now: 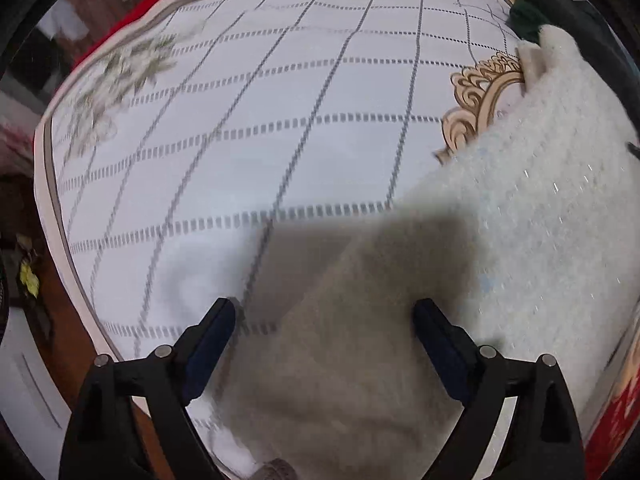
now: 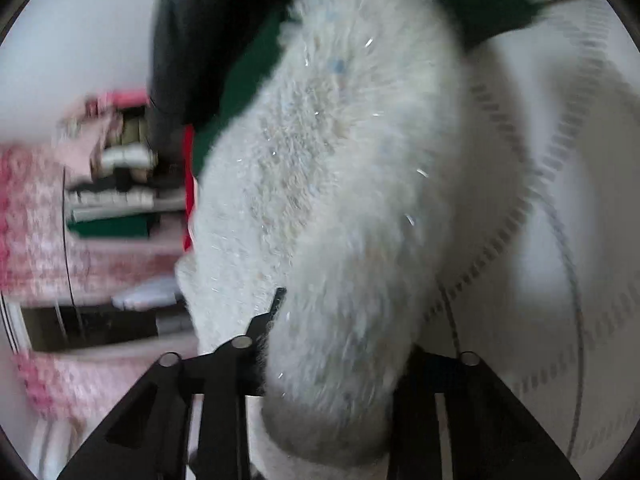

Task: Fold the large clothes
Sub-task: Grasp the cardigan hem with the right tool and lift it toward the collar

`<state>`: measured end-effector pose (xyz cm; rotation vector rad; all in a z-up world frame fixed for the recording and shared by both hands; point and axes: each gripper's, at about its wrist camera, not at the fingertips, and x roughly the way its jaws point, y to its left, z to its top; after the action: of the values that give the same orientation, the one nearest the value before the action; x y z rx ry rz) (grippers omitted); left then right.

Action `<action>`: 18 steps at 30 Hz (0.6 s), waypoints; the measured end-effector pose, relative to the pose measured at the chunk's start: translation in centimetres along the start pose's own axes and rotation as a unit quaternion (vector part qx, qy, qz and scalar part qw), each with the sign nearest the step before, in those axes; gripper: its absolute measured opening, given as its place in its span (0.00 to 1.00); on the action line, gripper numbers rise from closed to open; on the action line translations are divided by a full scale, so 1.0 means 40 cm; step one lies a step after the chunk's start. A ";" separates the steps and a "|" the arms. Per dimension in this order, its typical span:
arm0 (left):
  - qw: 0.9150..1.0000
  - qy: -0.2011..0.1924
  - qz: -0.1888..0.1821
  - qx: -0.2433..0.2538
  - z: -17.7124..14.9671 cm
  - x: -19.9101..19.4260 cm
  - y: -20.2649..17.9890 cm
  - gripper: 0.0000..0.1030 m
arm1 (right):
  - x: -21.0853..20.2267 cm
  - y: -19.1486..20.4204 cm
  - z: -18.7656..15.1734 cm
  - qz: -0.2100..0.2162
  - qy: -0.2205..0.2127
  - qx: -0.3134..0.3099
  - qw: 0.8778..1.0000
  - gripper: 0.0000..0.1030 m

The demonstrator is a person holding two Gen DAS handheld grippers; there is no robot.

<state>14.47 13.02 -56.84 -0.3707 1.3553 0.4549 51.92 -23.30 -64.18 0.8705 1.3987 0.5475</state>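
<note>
A fluffy white sweater [image 1: 532,216] with glinting threads lies on the white checked tablecloth [image 1: 248,120], reaching from the far right down to the near edge. My left gripper [image 1: 324,320] is open, its fingers straddling the sweater's near edge just above the cloth. In the right wrist view the same sweater [image 2: 336,184] fills the middle and drapes over my right gripper [image 2: 340,340], which is shut on a thick fold of it. The right fingertips are mostly buried in the fuzz.
A dark green and black garment [image 1: 560,4] lies at the table's far right; it also shows behind the sweater in the right wrist view [image 2: 224,24]. The table edge [image 1: 60,216] drops off at left. Pink patterned cloth and shelves [image 2: 80,216] stand beyond.
</note>
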 end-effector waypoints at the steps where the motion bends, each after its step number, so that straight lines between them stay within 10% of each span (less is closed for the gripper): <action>1: 1.000 -0.004 0.002 0.010 0.018 0.005 -0.001 0.90 | -0.042 -0.006 -0.026 -0.006 -0.028 0.017 0.999 0.25; 7: 0.997 -0.034 -0.006 0.067 0.175 -0.004 -0.048 0.90 | -0.324 -0.145 -0.303 -0.085 -0.149 0.154 0.973 0.25; 13: 0.995 -0.054 -0.060 0.059 0.196 -0.129 -0.112 0.90 | -0.435 -0.231 -0.509 -0.148 -0.080 0.187 0.968 0.45; 18: 0.993 -0.046 -0.091 0.062 0.082 -0.214 -0.215 0.90 | -0.539 -0.112 -0.548 -0.273 -0.084 0.065 0.956 0.49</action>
<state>20.40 6.47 -47.89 -0.3622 1.2419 0.2321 27.00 -38.45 -53.50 0.5783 1.4506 -0.0408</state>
